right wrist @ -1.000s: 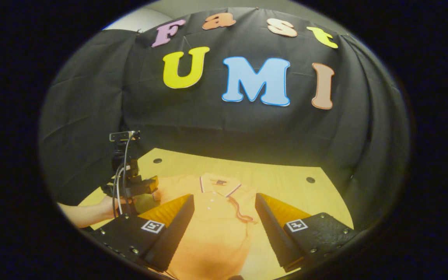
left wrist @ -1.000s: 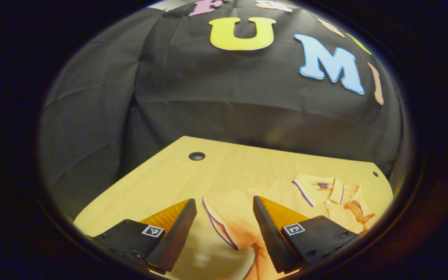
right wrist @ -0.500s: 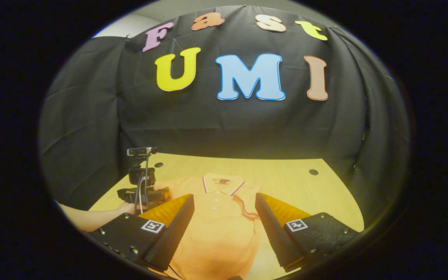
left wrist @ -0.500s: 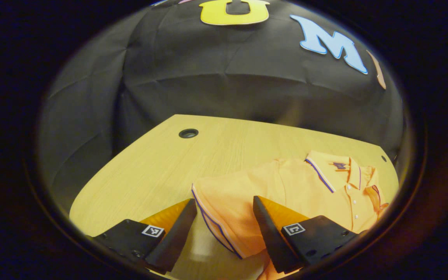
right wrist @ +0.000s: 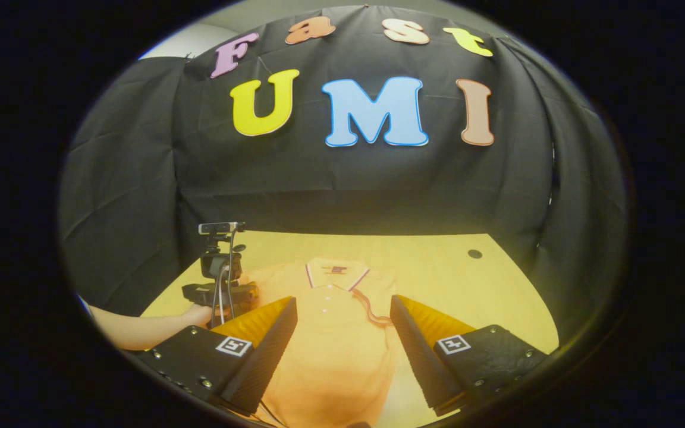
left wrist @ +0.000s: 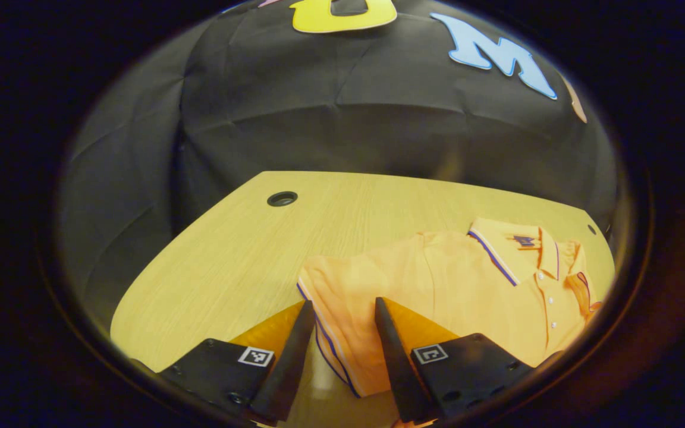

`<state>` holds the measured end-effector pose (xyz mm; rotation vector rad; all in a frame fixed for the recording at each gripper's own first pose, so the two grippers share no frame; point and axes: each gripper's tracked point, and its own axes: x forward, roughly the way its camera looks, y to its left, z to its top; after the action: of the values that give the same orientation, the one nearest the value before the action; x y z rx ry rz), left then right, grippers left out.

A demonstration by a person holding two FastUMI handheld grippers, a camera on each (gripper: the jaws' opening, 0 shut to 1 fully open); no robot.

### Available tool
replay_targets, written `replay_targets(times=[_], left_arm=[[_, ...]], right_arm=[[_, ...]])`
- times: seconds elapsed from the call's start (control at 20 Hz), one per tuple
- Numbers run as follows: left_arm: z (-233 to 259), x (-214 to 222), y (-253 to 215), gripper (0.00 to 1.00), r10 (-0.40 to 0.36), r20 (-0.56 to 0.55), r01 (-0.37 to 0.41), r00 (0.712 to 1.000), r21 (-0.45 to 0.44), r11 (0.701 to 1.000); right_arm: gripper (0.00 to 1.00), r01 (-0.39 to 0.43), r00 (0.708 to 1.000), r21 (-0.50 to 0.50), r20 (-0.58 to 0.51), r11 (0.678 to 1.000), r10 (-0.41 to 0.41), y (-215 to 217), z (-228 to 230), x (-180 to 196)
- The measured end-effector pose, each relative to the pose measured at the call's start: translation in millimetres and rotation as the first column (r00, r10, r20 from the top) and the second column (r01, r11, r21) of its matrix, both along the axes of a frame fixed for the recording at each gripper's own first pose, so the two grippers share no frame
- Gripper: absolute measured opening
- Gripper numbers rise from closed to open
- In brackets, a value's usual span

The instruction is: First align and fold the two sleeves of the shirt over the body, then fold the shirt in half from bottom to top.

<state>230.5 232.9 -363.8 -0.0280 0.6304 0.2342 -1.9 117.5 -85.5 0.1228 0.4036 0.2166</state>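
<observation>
- While the left claw (left wrist: 338,324) is set low over the surface (left wrist: 223,255), its 2 fingers are seen partly closed around the striped cuff of the left sleeve (left wrist: 342,297), with a gap left on either side; whether cloth is pinched yet cannot be told.
- Between those fingers, the trimmed sleeve hem is seen running along the cuff, and a bite just inside that trim is judged the best hold, since the doubled edge should be firmer than the plain knit.
- Farther out, the shirt (left wrist: 455,285) is laid flat and face up on the surface, collar toward the booth wall and buttons showing.
- Soft, light, limp handling is to be expected: the sleeve would likely sag and drag if lifted by 1 corner, so a low carry across the body is advised.
- At the other side, the right claw (right wrist: 342,333) is held wide open above the shirt body (right wrist: 330,356), with nothing gripped.
- Beyond it, in the right gripper view, the left claw is seen in a hand (right wrist: 197,314) at the shirt's left edge.
- On the right side, the right sleeve (right wrist: 372,306) appears already laid over the chest, though this is only a judgement.
</observation>
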Motion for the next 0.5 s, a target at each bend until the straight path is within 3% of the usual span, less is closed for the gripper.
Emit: replay_targets(times=[0.05,0.25,0.35,0.45,0.5], left_arm=[[-1,1,-1,0.54,-0.003,-0.002,0.003,1.000,0.001,1.000],[-1,4,-3,0.14,-0.018,-0.012,0.018,1.000,0.042,0.999],[1,5,-2,0.09,-0.017,-0.023,0.019,1.000,0.079,0.997],[13,5,-5,0.12,-0.017,0.002,0.017,1.000,0.085,0.996],[20,5,-7,0.09,-0.021,0.015,0.019,1.000,0.087,0.996]], right_arm=[[0.98,0.001,1.000,0.002,-0.005,1.000,-0.001,-1,-2,-1],[0.98,0.016,1.000,-0.001,-0.018,1.000,-0.016,-8,-8,-4],[0.98,0.029,0.999,-0.008,-0.021,1.000,-0.029,-13,-10,-6],[0.98,0.045,0.999,-0.017,-0.019,0.999,-0.046,-20,-11,-7],[0.98,0.055,0.998,-0.017,-0.020,0.998,-0.055,-24,-12,-7]])
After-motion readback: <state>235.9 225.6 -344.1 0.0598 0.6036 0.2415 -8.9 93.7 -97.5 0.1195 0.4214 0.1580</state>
